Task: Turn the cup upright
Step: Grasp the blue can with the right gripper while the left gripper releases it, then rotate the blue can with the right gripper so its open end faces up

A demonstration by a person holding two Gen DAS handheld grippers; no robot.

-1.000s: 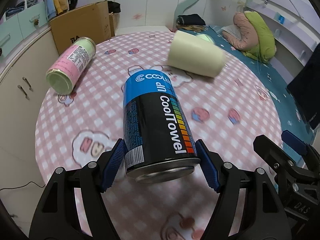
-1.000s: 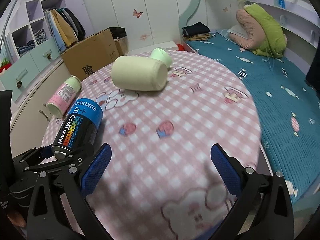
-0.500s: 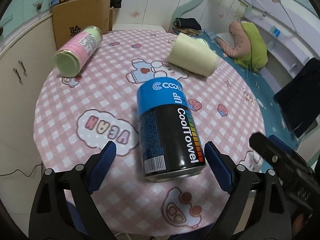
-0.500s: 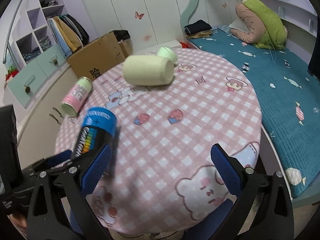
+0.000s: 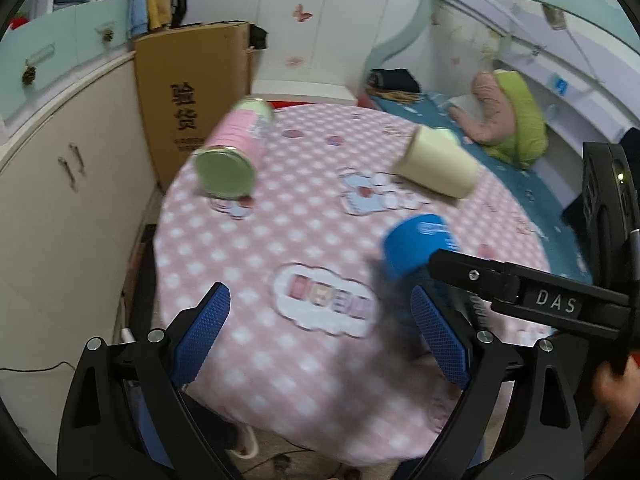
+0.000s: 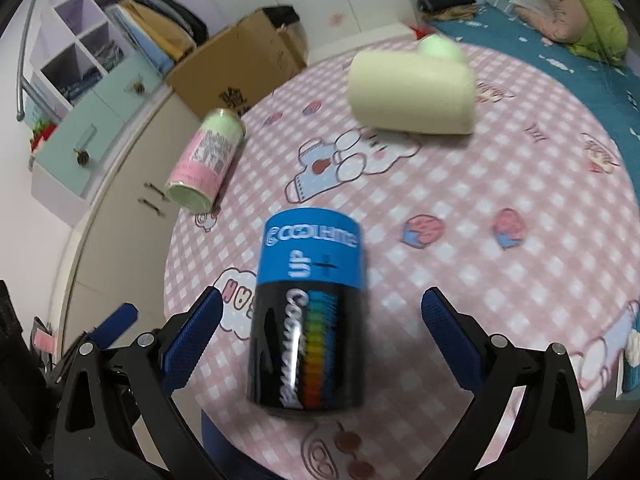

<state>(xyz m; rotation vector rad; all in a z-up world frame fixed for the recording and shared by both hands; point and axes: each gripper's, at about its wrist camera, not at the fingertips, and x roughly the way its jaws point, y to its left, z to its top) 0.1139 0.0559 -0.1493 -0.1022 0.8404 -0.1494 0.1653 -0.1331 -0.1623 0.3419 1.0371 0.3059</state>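
A blue and black CoolTowel can (image 6: 310, 308) stands on the pink checked table (image 6: 500, 272), between the open fingers of my right gripper (image 6: 318, 336) without contact. In the left wrist view the can (image 5: 416, 246) is blurred and partly behind the right gripper's arm (image 5: 524, 296). My left gripper (image 5: 320, 338) is open and empty, left of the can near the table's front edge. A cream cup (image 6: 412, 94) lies on its side at the back of the table; it also shows in the left wrist view (image 5: 436, 166).
A pink and green can (image 6: 206, 160) lies on its side at the table's left; it also shows in the left wrist view (image 5: 236, 152). A small green cup (image 6: 440, 48) is behind the cream cup. A cardboard box (image 5: 192, 92) and cabinets stand left, a bed (image 6: 580, 36) right.
My left gripper let go of the CoolTowel can, which now stands on the table, and pulled back to the left. My right gripper moved in around the can.
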